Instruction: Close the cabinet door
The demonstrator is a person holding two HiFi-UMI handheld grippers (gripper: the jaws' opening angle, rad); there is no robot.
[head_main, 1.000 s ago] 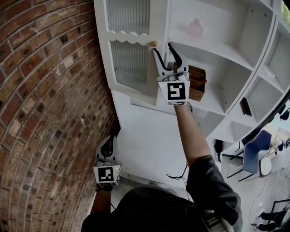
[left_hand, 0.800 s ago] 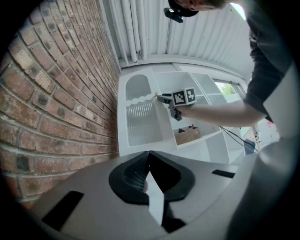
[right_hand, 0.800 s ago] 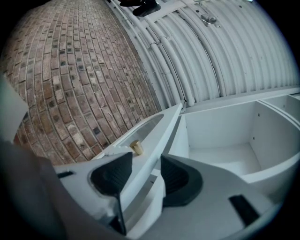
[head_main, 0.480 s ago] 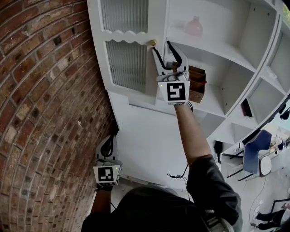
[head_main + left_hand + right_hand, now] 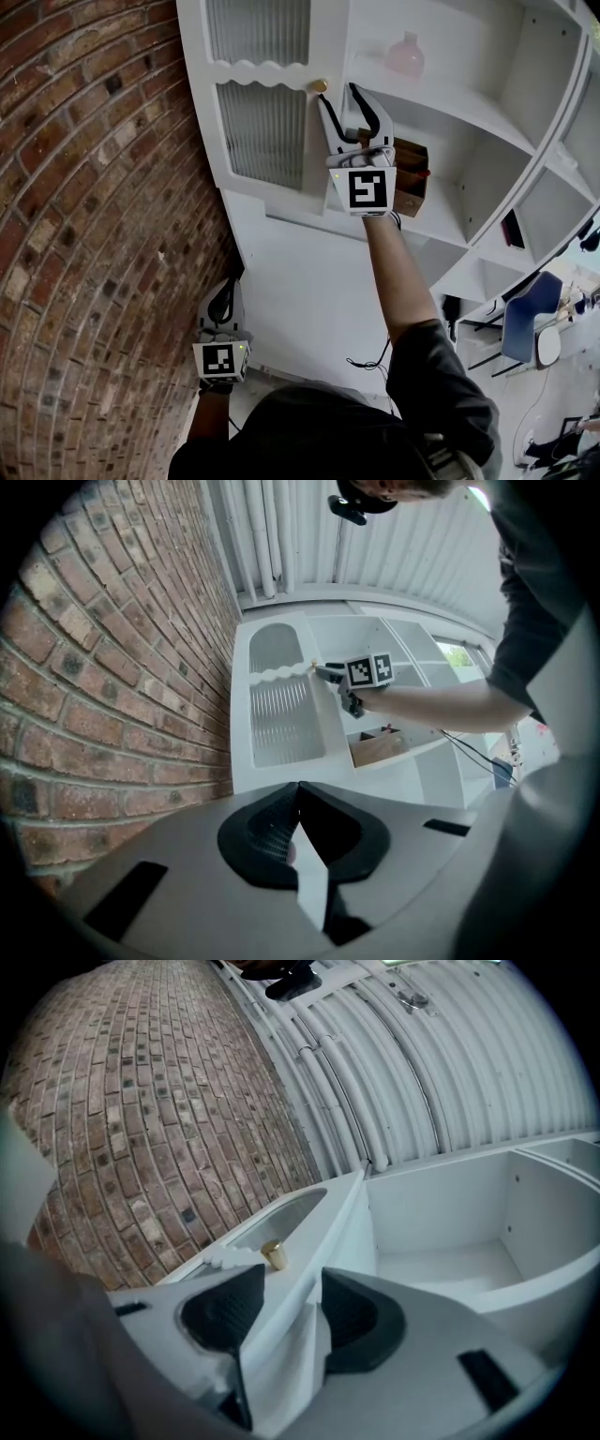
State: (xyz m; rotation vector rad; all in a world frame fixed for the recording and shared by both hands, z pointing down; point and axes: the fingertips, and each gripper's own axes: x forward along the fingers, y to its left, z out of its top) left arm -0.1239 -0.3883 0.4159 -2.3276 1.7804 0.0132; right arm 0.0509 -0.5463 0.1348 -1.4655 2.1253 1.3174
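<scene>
The right gripper is closed on the free edge of the one white cabinet door, just below its single brass knob. The door stands ajar beside the open shelves, which hold one pink vase. The left gripper hangs low by the brick wall, its jaws together and empty.

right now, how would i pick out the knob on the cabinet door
Find the white shelf unit against the brick wall; nearest the bricks is a cabinet door with ribbed glass panes. Near that door's free edge, level with the scalloped rail, sits the knob: small, round, the only gold-coloured thing on it.
</scene>
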